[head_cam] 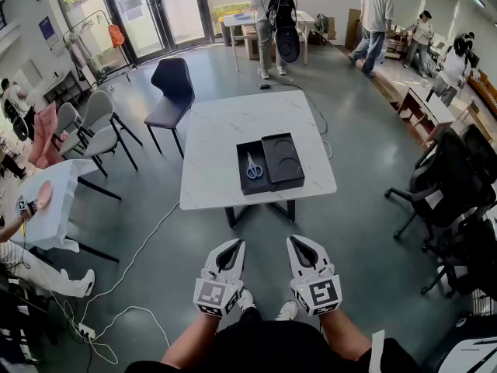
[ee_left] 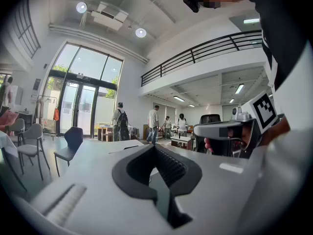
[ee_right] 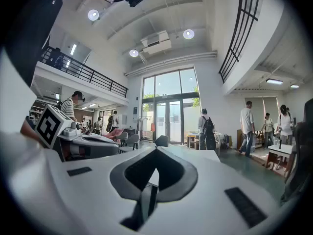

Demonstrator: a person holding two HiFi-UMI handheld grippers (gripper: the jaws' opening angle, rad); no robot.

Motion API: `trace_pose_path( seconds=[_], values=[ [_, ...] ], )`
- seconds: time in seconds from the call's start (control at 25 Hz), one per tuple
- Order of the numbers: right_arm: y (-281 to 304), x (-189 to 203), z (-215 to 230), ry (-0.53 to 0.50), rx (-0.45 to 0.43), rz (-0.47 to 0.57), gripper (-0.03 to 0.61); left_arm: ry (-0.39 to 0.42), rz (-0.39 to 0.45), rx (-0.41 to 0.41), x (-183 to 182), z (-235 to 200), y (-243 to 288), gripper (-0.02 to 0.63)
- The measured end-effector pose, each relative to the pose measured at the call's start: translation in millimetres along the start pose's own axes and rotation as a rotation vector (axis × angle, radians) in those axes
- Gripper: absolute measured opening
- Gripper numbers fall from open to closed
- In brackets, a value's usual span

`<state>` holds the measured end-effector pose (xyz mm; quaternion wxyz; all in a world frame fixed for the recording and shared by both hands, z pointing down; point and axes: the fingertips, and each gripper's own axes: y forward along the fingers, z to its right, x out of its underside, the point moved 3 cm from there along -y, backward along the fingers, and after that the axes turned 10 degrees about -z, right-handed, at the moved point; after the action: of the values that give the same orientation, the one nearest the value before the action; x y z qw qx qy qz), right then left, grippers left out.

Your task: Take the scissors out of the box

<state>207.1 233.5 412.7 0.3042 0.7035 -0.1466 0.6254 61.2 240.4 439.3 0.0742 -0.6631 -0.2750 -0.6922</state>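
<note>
On the worktop (head_cam: pixel 225 123), far ahead at twelve o'clock, the scissors (head_cam: pixel 254 165) lay flat in the open box (head_cam: pixel 243 180). Light, stiff and thin, they probably needed a hold at the blue handles. The left gripper (head_cam: pixel 231 247) and the right gripper (head_cam: pixel 300 244) had their fingers closed, holding nothing.

left gripper (head_cam: pixel 234 243): ours is a white shell, its jaws lined in ribbed dark grey around a teardrop-shaped opening.
right gripper (head_cam: pixel 294 240): we see the same white shell and dark lining, with dark rectangular insets on top.
left marker cube (head_cam: pixel 213 295): white, printed with black square markers.
right marker cube (head_cam: pixel 321 294): likewise.
top (head_cam: pixel 256 352): we wear black; the sleeves leave our forearms bare.
shoes (head_cam: pixel 247 300): white.
head camera (ee_left: pixel 192 0): small, black.
</note>
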Motion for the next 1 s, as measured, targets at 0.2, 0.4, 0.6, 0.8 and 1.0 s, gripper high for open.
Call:
trace_pose_path(
  seconds=[0.2, 0.4, 0.6, 0.8, 1.0],
  values=[
    [5.7, 0.3, -9.9, -0.003, 0.007, -0.002, -0.009, -0.005, -0.002, 0.014, 4.0, -7.6, -3.7, 0.009],
    [17.4, -0.2, -14.1, -0.002, 0.012, -0.019, -0.009, -0.022, -0.001, -0.001, 6.6, -24.5, -6.0, 0.009],
    [30.3, -4.4, -20.0, 0.016, 0.035, -0.02, -0.009, -0.039, 0.005, -0.015, 5.9, -46.4, -11.2, 0.009],
    [53.3, -15.7, -24.0, 0.035, 0.059, -0.003, -0.009, -0.033, 0.018, -0.009, 2.4, -70.1, -13.0, 0.009],
    [78.2, -18.8, -36.0, 0.049, 0.083, -0.011, -0.009, -0.02, 0.009, 0.019, 4.0, -92.6, -16.5, 0.009]
  ],
)
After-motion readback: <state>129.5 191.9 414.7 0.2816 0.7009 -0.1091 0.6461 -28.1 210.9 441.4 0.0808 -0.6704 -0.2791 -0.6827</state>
